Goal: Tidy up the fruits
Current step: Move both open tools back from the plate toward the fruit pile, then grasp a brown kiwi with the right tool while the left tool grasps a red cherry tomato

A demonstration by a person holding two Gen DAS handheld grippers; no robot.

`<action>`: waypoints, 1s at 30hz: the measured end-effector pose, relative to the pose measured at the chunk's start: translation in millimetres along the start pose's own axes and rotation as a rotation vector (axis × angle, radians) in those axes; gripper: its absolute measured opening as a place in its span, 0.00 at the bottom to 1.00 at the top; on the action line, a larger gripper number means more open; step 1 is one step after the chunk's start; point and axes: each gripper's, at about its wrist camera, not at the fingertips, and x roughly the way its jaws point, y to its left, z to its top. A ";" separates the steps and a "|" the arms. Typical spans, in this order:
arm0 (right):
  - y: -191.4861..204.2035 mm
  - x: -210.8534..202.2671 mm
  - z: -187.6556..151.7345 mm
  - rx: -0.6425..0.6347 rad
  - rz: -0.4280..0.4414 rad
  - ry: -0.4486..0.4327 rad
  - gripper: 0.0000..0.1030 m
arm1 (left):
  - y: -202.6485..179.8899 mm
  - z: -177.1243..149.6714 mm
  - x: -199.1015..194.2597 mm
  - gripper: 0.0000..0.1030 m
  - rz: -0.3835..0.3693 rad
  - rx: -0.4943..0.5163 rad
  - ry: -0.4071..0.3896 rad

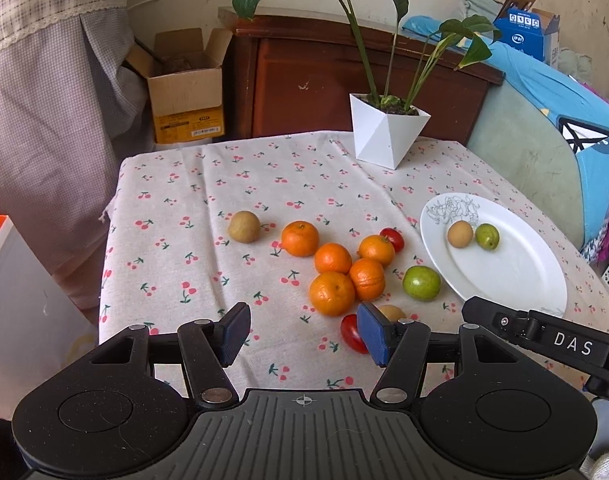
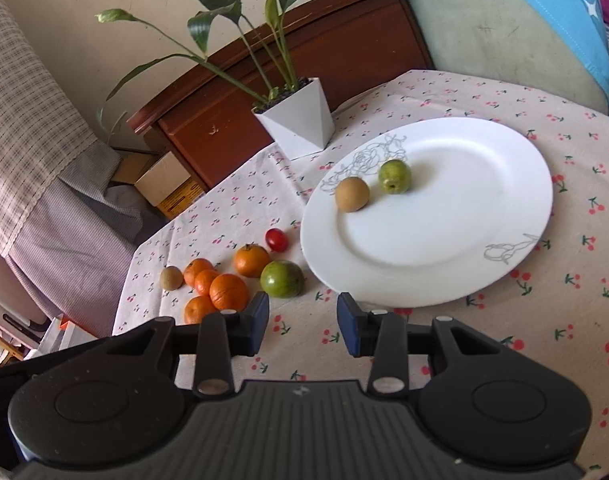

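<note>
A white plate (image 1: 516,276) (image 2: 484,208) on the right holds a brown fruit (image 1: 460,234) (image 2: 352,194) and a small green fruit (image 1: 487,236) (image 2: 394,176). Left of it on the cloth lie several oranges (image 1: 331,292) (image 2: 228,291), a large green fruit (image 1: 421,283) (image 2: 282,279), two red tomatoes (image 1: 351,334) (image 2: 276,239) and brown fruits (image 1: 244,227) (image 2: 171,278). My left gripper (image 1: 304,334) is open and empty, just short of the orange cluster. My right gripper (image 2: 303,322) is open and empty, near the plate's front rim.
A white faceted planter (image 1: 386,134) (image 2: 300,120) with a leafy plant stands at the table's back. A wooden cabinet (image 1: 344,80) and cardboard box (image 1: 184,88) lie behind. The cherry-print tablecloth (image 1: 204,208) ends at the left edge. A cushioned chair (image 1: 524,152) is right.
</note>
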 end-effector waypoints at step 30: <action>26.4 32.5 -14.0 -0.068 0.055 0.036 0.27 | 14.3 -14.2 14.8 0.57 0.028 0.013 0.039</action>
